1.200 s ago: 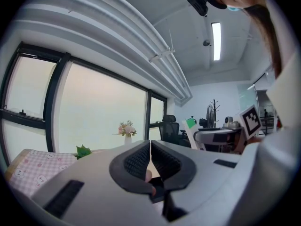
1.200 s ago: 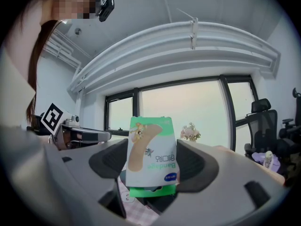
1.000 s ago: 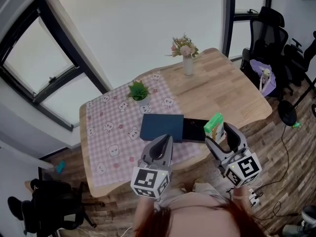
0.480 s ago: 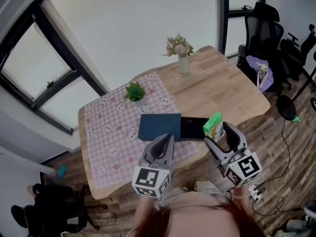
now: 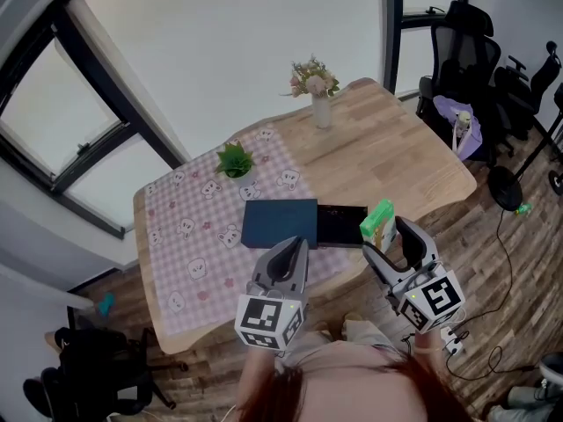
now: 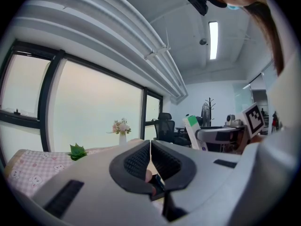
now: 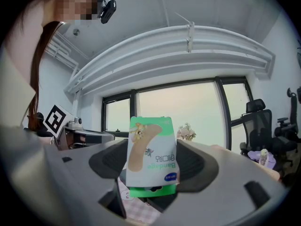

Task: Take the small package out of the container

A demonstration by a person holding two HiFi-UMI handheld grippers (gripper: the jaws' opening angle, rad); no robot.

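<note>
My right gripper [image 5: 391, 238] is shut on a small green and white bandage package [image 5: 379, 224], held up off the table at its front right edge. In the right gripper view the package [image 7: 151, 157] stands upright between the two pads, pressed from both sides. The dark container [image 5: 341, 225] lies open on the table, its dark blue lid [image 5: 280, 222] beside it on the left. My left gripper [image 5: 288, 255] hovers near the table's front edge, just before the lid. Its jaws are shut with nothing between them [image 6: 150, 160].
A pink checked cloth [image 5: 207, 232] covers the left part of the wooden table [image 5: 396, 156]. A small green plant [image 5: 234, 161] and a vase of flowers [image 5: 316, 90] stand towards the back. Black office chairs [image 5: 466, 60] are on the right, and a window runs behind the table.
Both grippers keep their places in view while the table drifts slightly left and up as the head camera shifts. The package stays in the right gripper.
</note>
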